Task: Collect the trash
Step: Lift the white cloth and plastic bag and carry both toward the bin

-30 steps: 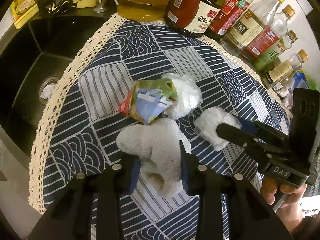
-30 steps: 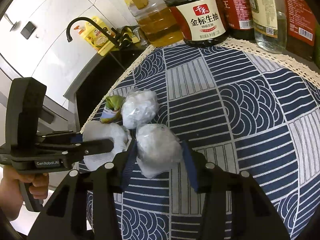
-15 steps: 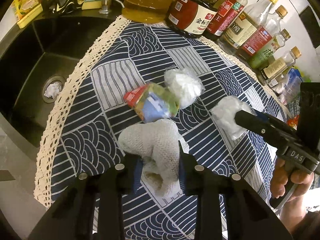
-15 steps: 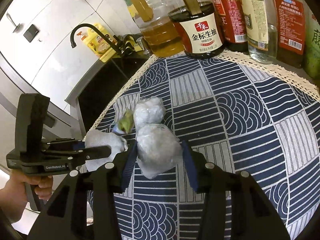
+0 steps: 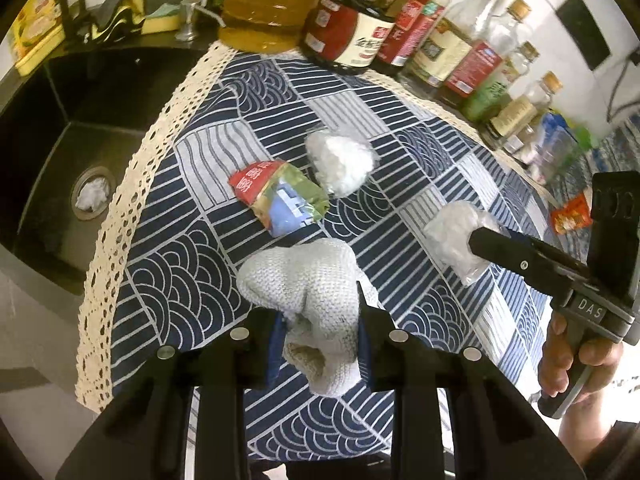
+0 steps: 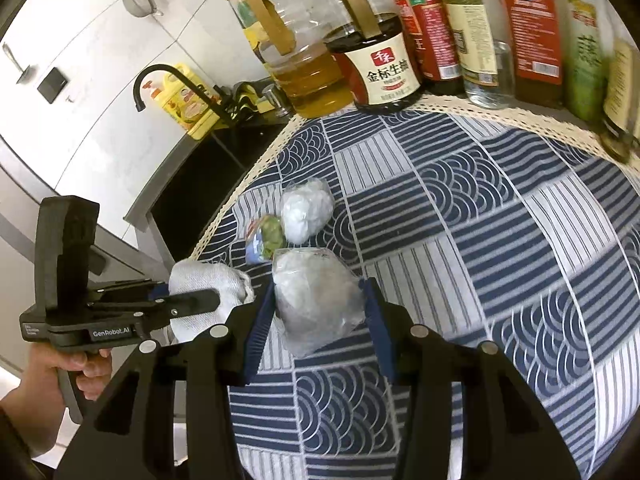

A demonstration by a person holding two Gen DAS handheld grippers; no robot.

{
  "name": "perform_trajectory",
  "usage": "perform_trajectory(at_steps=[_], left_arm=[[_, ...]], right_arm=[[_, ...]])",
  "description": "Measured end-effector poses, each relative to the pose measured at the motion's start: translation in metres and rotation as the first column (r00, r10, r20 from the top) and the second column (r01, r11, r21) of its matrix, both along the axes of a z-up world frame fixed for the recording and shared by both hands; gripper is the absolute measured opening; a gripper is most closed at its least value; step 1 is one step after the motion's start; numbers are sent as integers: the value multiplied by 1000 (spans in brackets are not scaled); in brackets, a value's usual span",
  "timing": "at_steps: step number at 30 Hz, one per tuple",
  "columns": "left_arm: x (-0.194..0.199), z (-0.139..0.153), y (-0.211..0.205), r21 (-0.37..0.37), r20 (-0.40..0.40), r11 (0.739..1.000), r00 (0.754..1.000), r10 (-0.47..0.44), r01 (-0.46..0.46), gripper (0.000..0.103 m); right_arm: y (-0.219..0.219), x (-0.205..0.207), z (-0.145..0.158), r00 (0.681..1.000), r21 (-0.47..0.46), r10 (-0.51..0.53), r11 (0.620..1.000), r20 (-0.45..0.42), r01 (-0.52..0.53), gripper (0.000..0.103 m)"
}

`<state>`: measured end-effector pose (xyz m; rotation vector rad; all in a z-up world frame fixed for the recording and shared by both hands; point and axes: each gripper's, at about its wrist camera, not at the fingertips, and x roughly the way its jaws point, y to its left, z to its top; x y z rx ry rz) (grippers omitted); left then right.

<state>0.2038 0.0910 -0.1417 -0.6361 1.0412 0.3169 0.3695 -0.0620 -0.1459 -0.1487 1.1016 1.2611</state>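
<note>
Blue patterned cloth (image 5: 400, 168) with a lace edge covers the counter beside a dark sink (image 5: 72, 128); bottles (image 5: 436, 36) line its far side. Left gripper (image 5: 318, 332) has its jaws closed on a white rag (image 5: 304, 280), which bulges out ahead of the pads and hangs below them, seemingly clear of the cloth. Right gripper (image 6: 318, 320) clamps a clear bag (image 6: 316, 292) of white waste between its blue pads, the bag filling the gap. On the cloth ahead lie a crumpled wrapper (image 5: 280, 196) and a second bag (image 5: 340, 160), just beside each other, near both grippers' tips.
</note>
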Motion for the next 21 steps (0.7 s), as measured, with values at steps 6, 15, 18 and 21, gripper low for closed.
perform_trajectory(at_steps=[6,15,18,21], left_arm=[[-21,16,-3,0,67,997,994,-83,83,28],[-66,36,-19,30,150,975,964,-221,219,28],[-84,38,-24,30,169,967,952,-255,254,28],[-102,39,-27,28,180,960,944,-278,277,28]], right_arm=[[-23,-35,18,995,-10,-91,996,33,91,46],[-49,-109,35,976,-24,-200,979,80,203,46],[-56,-132,35,971,-30,-228,973,77,230,46],[-62,-156,38,965,-26,-249,967,85,252,46]])
